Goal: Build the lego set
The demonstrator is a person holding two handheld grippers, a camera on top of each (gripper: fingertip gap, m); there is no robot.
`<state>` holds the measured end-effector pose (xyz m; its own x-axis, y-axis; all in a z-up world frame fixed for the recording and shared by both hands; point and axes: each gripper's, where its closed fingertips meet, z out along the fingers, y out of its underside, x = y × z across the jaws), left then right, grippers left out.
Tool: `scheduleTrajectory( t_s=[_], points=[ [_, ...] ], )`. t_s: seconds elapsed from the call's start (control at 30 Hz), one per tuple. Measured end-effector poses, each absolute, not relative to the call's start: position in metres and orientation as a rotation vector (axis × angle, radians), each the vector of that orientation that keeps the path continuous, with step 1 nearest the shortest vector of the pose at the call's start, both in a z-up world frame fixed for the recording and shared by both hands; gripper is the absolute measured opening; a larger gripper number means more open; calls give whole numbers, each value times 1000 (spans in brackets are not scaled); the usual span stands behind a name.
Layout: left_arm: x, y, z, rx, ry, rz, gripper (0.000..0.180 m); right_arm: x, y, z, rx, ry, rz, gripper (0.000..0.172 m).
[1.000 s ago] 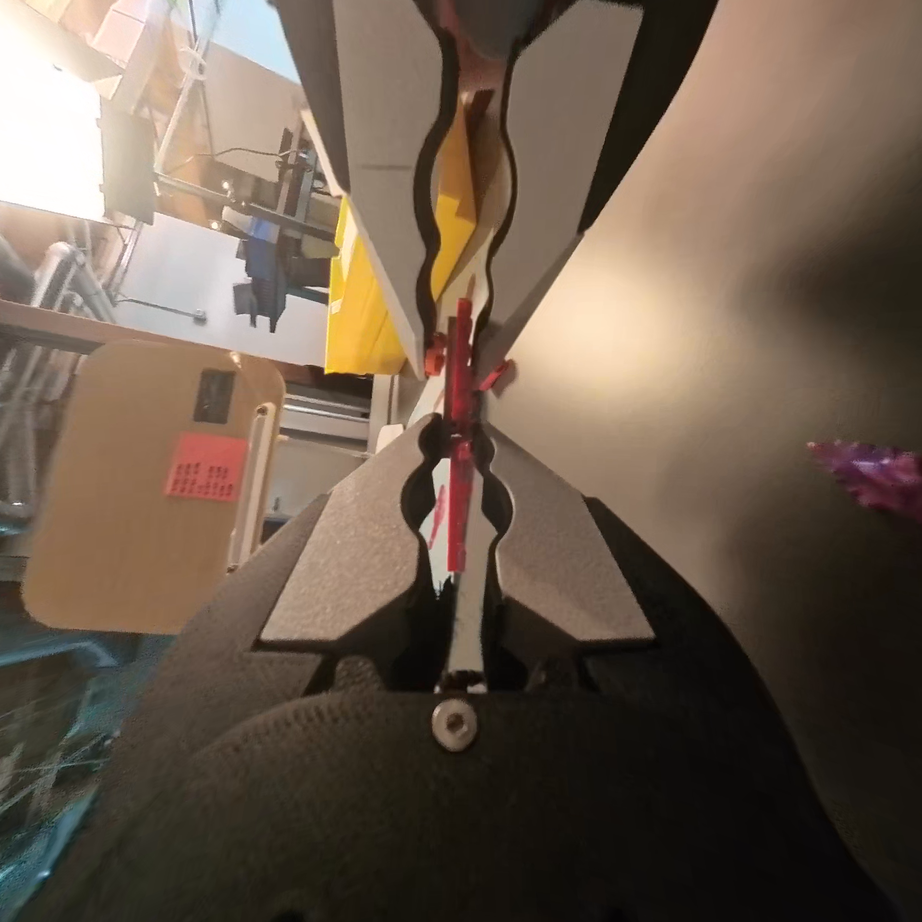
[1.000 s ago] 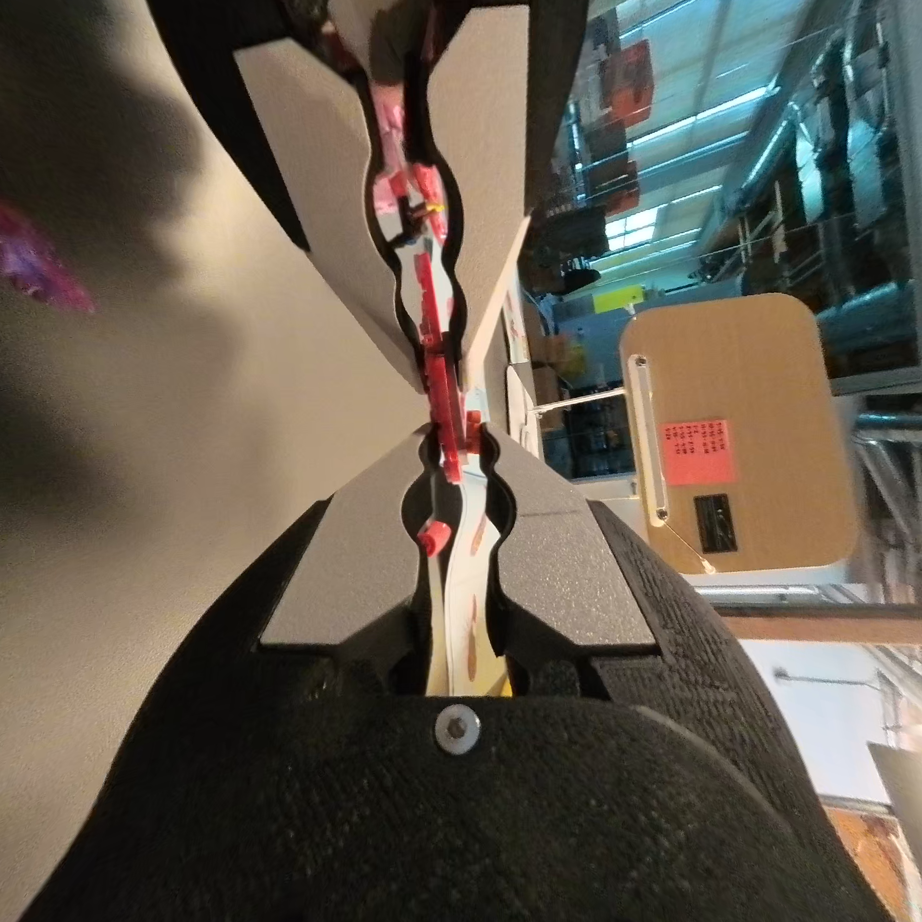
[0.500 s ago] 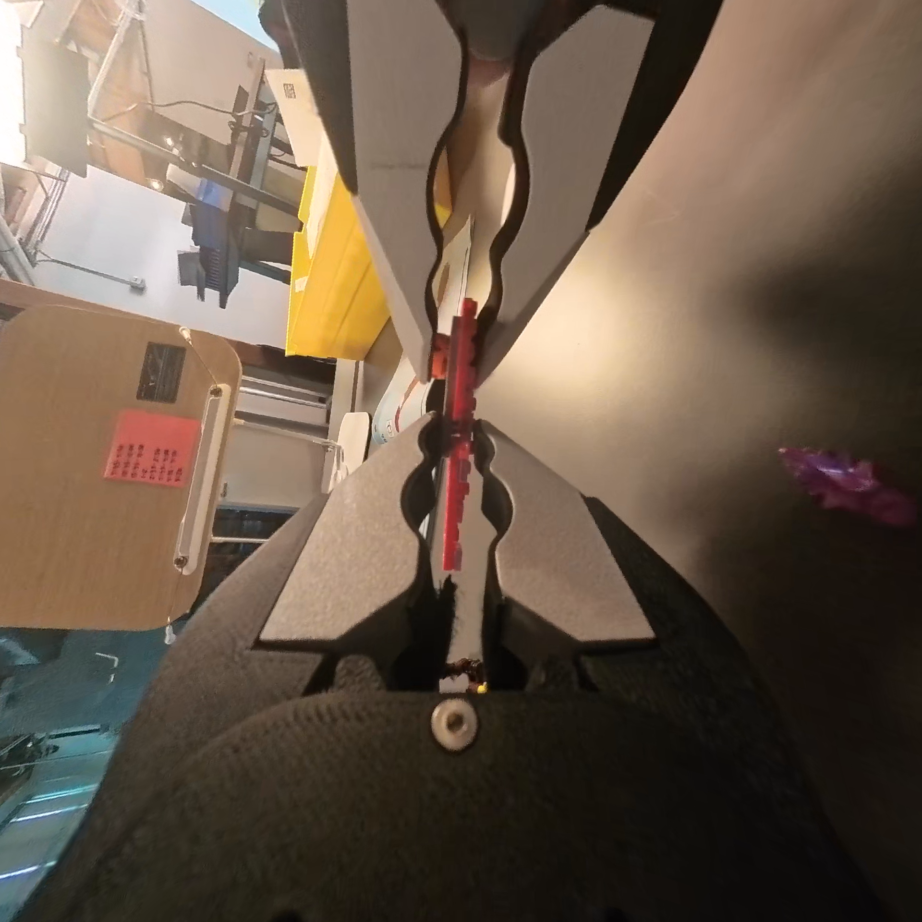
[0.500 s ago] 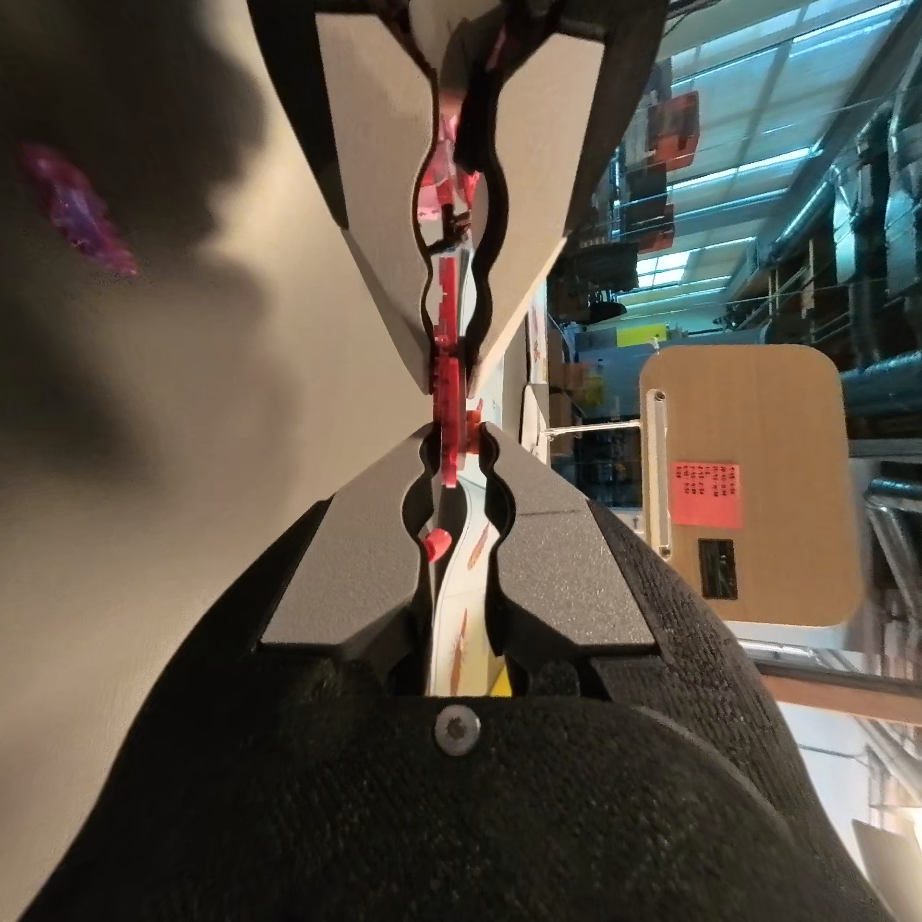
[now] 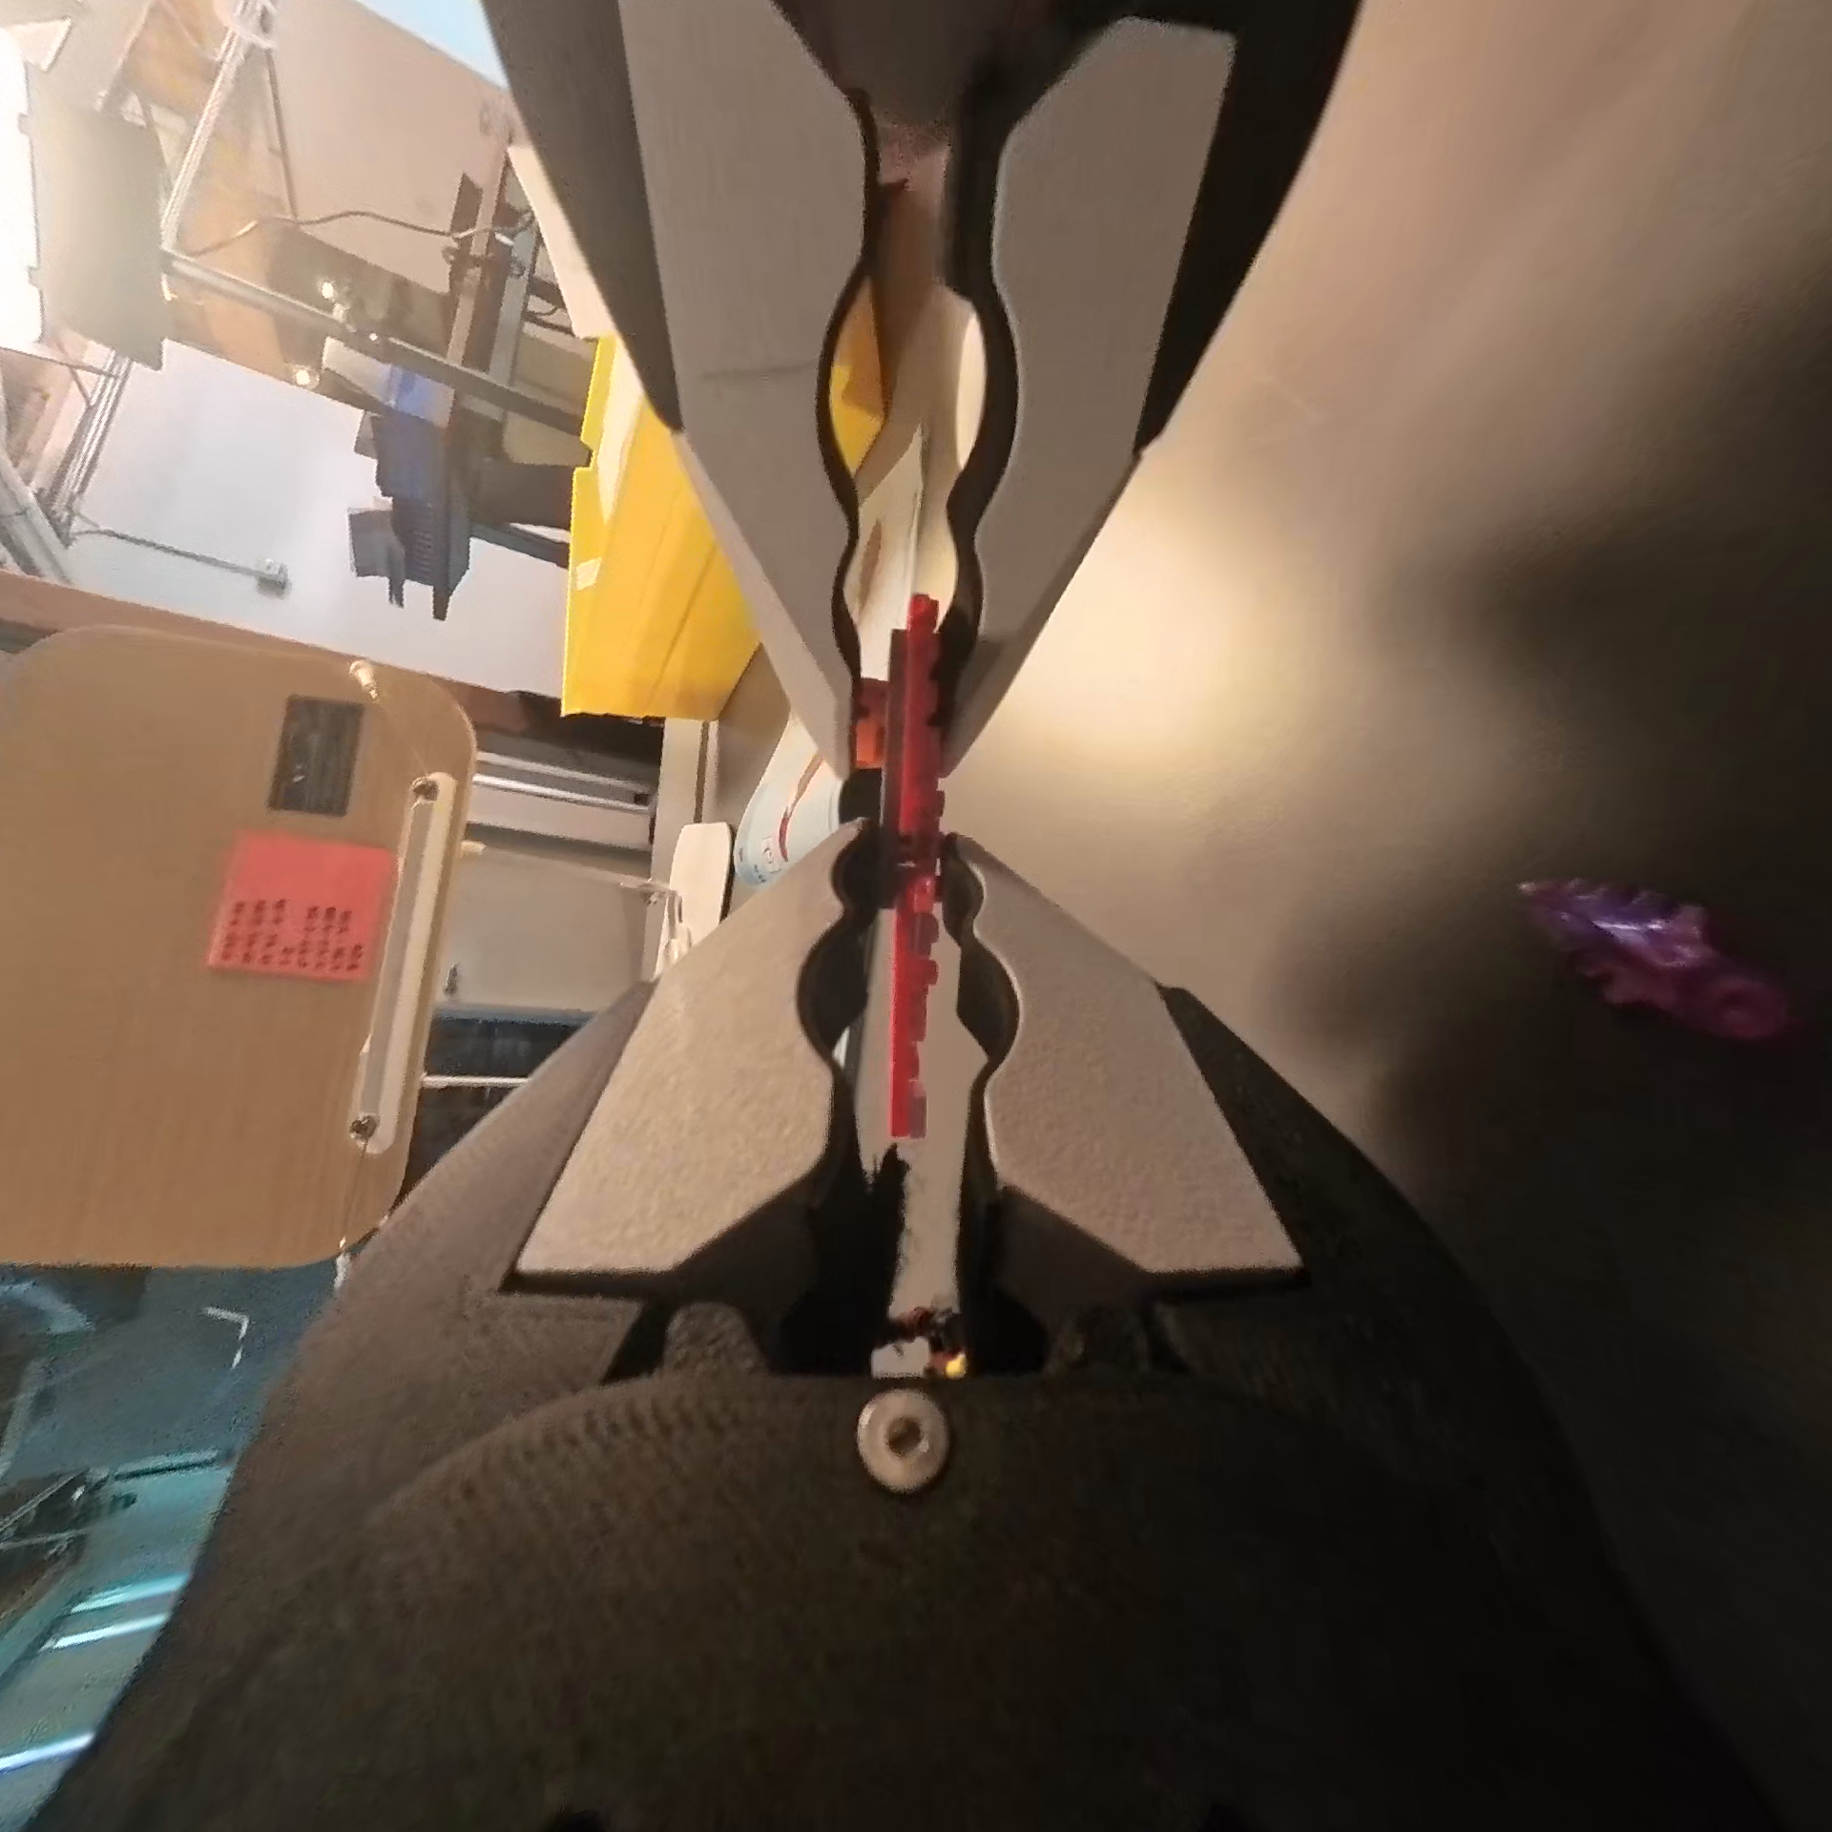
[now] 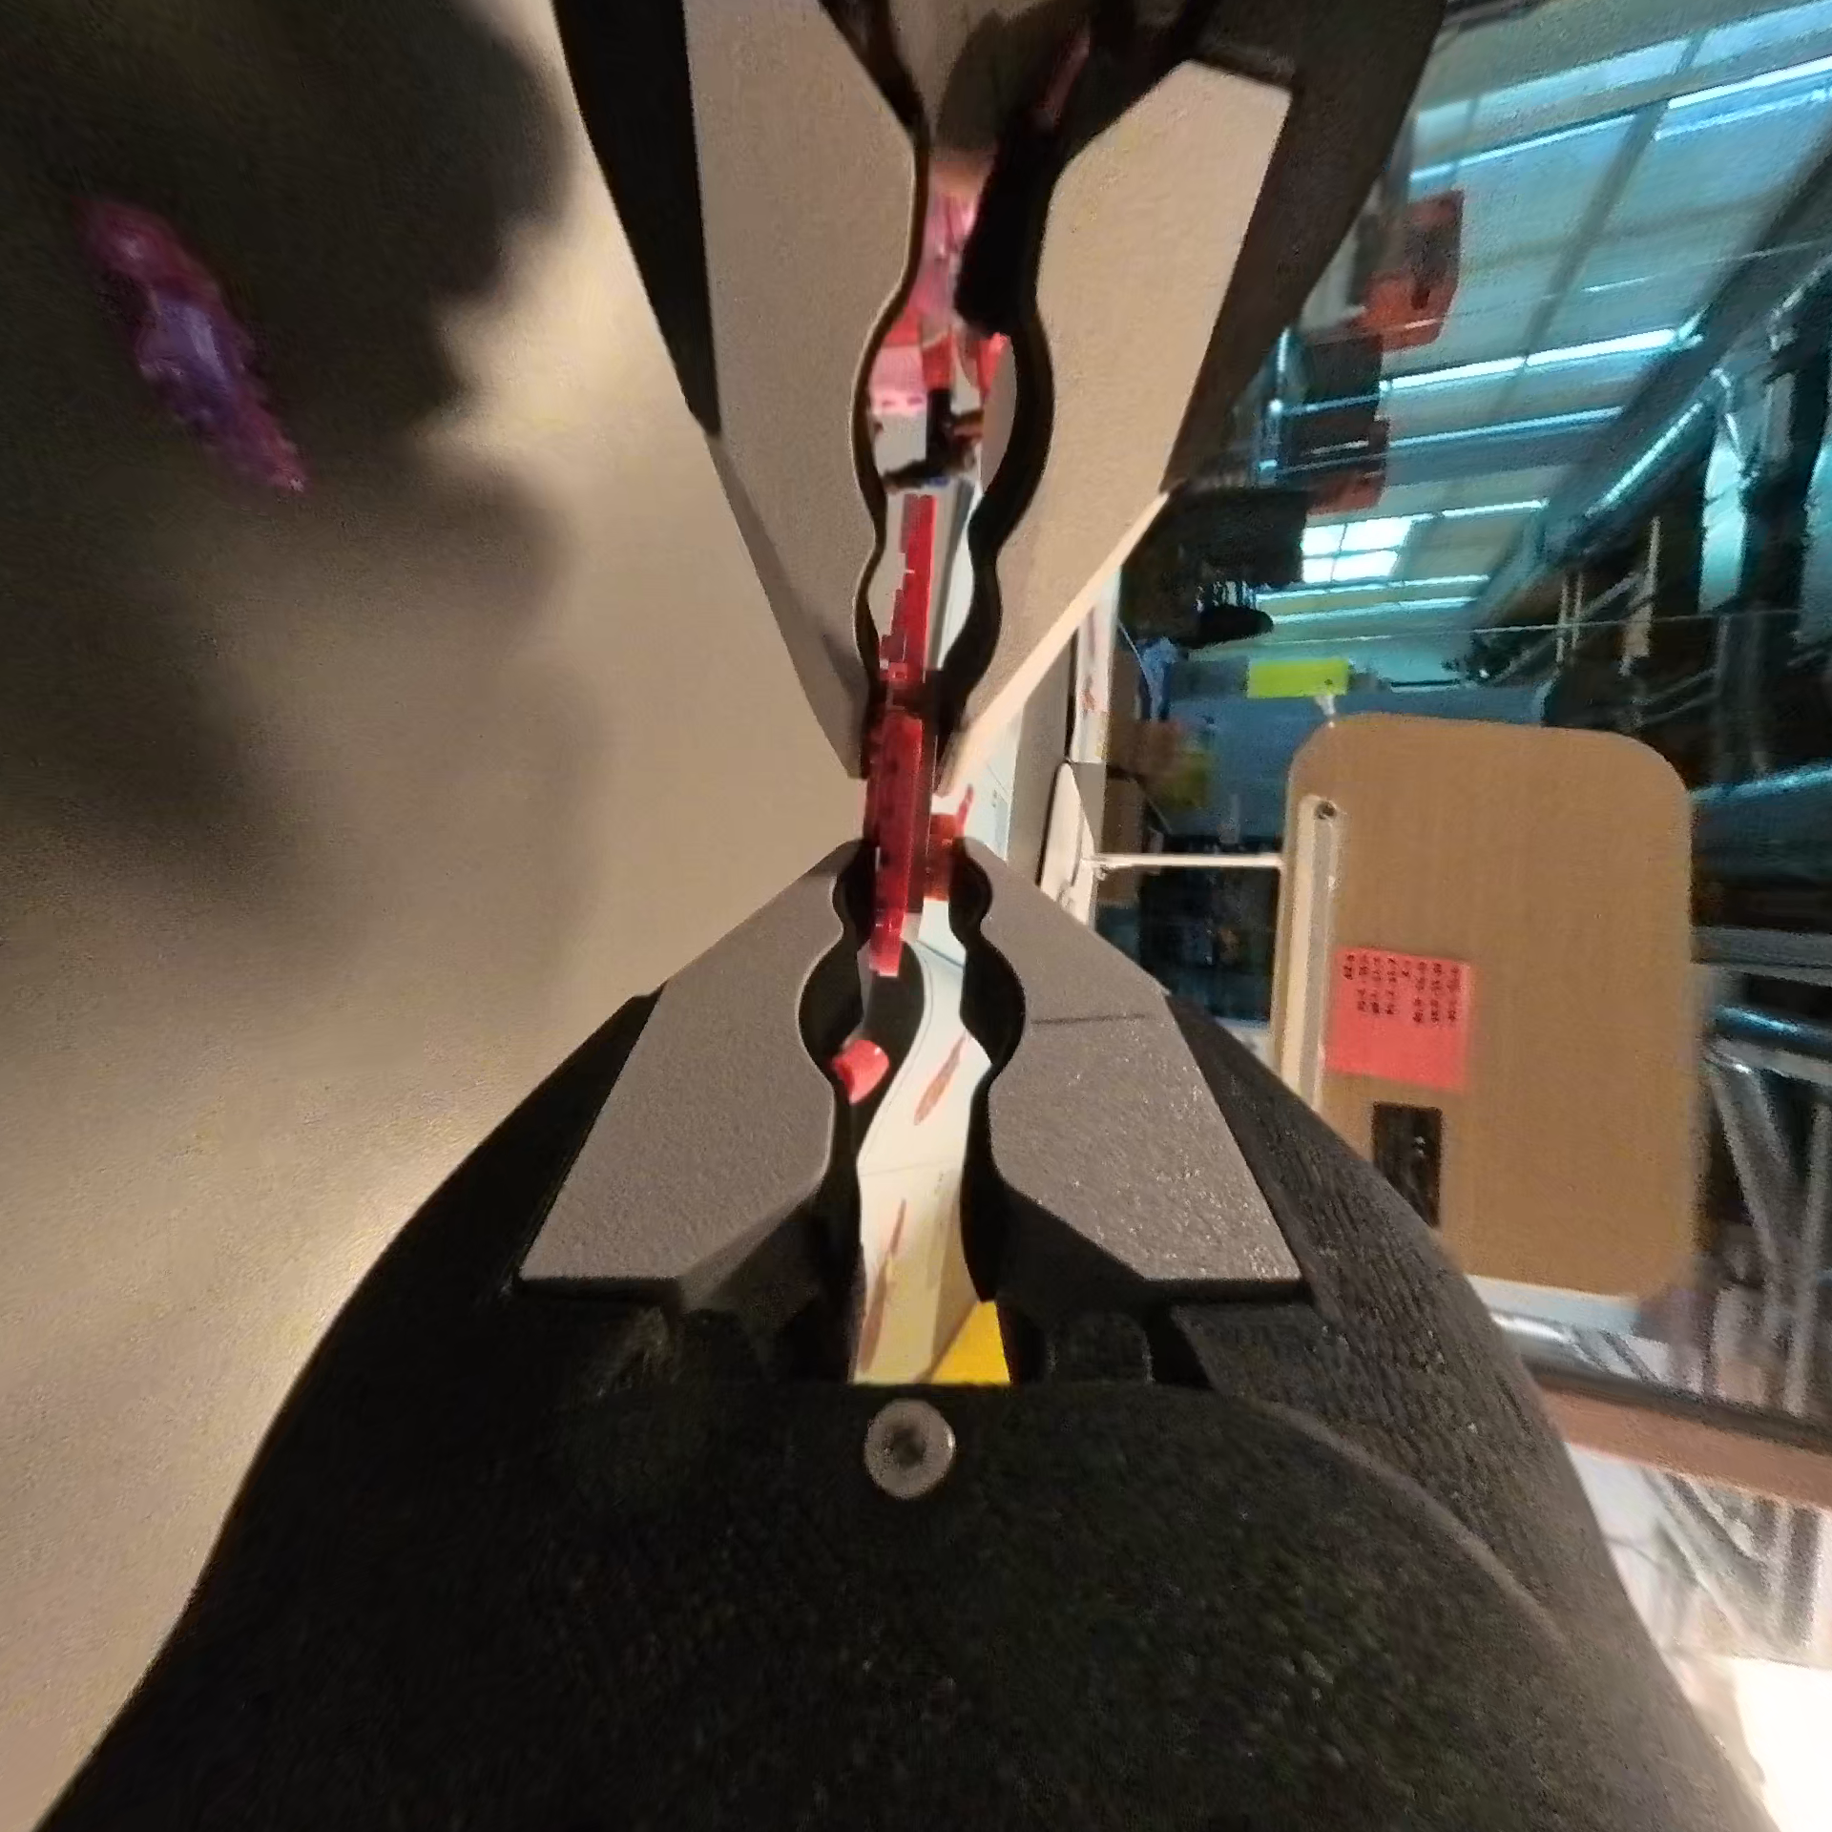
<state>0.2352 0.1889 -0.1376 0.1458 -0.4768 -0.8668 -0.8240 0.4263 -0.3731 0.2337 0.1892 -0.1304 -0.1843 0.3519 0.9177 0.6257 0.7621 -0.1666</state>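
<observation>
Two tools face each other tip to tip, left tool [image 5: 907,843] and right tool [image 6: 907,843], both clenched on one red toothed strip [image 5: 914,892]; purple piece [image 5: 1665,957] lies at 3 o'clock on the tabletop [image 5: 1388,496]. Grip unchanged since a second ago; view has swung.

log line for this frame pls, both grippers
left gripper: shut on red toothed strip | right gripper: shut on same strip, other end | nearby: purple piece on grey table

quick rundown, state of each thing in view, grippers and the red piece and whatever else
left gripper: closed on the red piece
right gripper: closed on the same piece, tip to tip with the left
red toothed strip: held edge-on between both grippers, off the table
purple object: lying loose on the grey table, untouched
</observation>
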Motion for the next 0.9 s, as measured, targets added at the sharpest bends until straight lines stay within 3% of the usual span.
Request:
scheduleTrajectory(
  t_s=[0.33,0.9],
  points=[
    [243,174,-120,-1142,1445,110,10,236,172,-113,-759,-1785,93,12],
    [243,165,-113,-1101,1467,51,10,228,160,-104,-571,-1775,-104,17]
  ],
)
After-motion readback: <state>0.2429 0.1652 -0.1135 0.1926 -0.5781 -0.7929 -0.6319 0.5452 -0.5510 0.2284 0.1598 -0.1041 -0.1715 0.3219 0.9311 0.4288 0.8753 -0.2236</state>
